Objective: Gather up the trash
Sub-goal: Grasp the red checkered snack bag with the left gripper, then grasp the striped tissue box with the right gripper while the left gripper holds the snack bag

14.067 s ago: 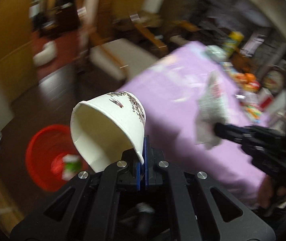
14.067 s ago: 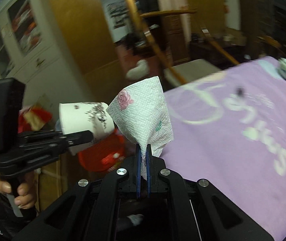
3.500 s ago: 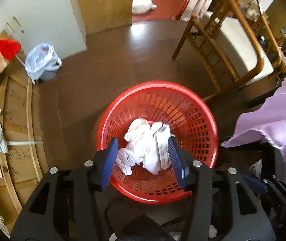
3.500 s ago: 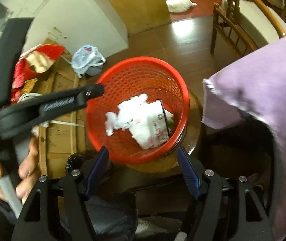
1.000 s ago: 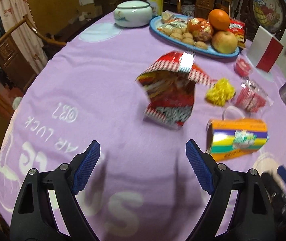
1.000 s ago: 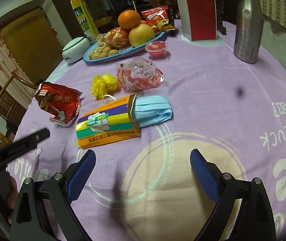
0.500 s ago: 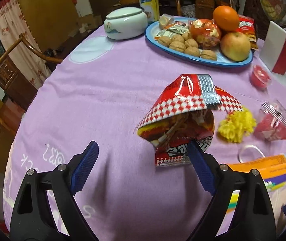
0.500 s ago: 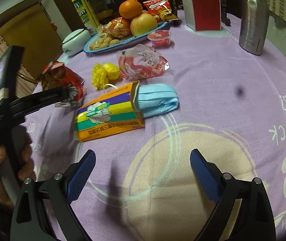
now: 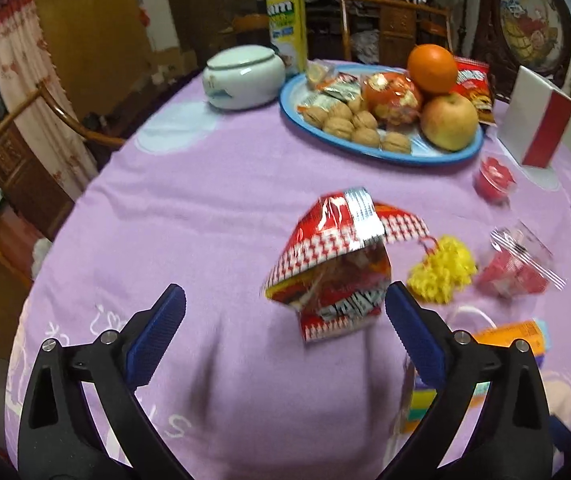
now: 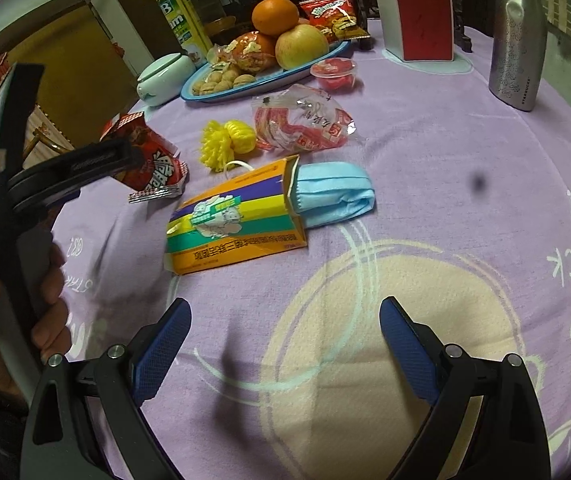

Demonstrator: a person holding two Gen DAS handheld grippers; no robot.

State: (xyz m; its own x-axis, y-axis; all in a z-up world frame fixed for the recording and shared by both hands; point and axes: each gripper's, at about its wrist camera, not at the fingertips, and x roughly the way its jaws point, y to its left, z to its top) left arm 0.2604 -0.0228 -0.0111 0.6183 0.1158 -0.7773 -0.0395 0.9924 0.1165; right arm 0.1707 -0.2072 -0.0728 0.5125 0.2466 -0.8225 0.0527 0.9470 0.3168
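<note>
Snack bag (image 9: 335, 276) — crumpled, red, opened; lay at centre frame on the purple cloth (image 9: 213, 200), apparently the next piece of trash. Left gripper (image 9: 285, 312) — jaws had just been opening to full spread, nothing between them, angled down toward the bag to straddle it. Right gripper (image 10: 285, 330) — jaws wide, empty, over bare cloth below the carton (image 10: 237, 226) and mask (image 10: 333, 198).

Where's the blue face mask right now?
Right wrist view, centre: the blue face mask lies on the purple tablecloth, tucked against the open end of the orange box.
</note>
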